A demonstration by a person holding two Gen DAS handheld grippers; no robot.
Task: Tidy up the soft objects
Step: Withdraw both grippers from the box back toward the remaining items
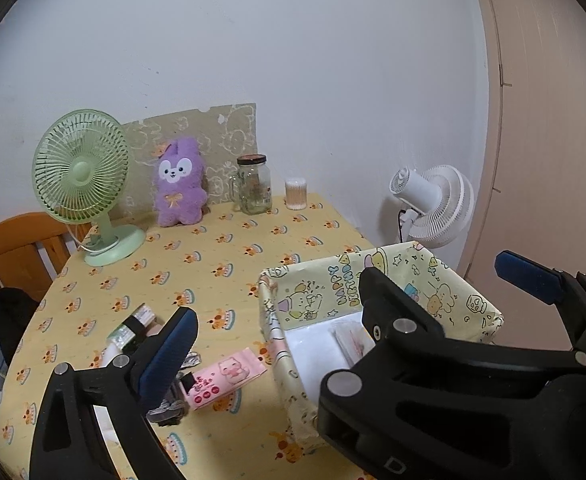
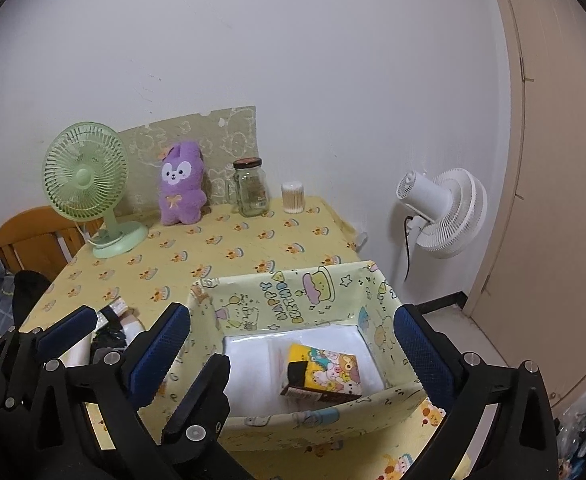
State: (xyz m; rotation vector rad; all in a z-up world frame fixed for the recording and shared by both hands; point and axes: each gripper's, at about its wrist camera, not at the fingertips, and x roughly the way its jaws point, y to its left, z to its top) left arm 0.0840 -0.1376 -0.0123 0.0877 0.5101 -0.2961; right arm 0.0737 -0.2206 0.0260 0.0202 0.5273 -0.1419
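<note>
Storage box: I see the cartoon-print fabric box (image 2: 293, 308) on the near right part of the table, its walls upright and its floor lined white.
Packet in box: a yellow tissue packet (image 2: 325, 372) with cartoon animals lies on the white floor, toward the box's near wall, tilted.
Pink packet: a pink tissue packet (image 1: 225, 378) with a pig face lies flat on the cloth just left of the box, apart from it.
Other soft items: beside the pink packet I make out a grey-and-black bundle (image 1: 171, 404) and a clear-wrapped item (image 1: 133, 326); what they are I cannot tell.
Right gripper: my right gripper (image 2: 289, 356) hangs over the box with its blue pads spread wide, one at the box's left wall, one at its right; nothing is between them but the box interior, and they hold nothing.
Left gripper: my left gripper (image 1: 345, 312) also stands wide apart and empty, its left pad above the loose items, its right pad out past the box's right side.
Table: yellow cloth (image 1: 213, 248) printed with small cakes.
Back row: green desk fan (image 1: 83, 176), purple plush rabbit (image 1: 179, 184), glass jar (image 1: 255, 186), cotton swab tub (image 1: 295, 194), all against the wall.
Beyond table: white fan (image 1: 433, 204) at the right, wooden chair (image 1: 17, 248) at the left.
</note>
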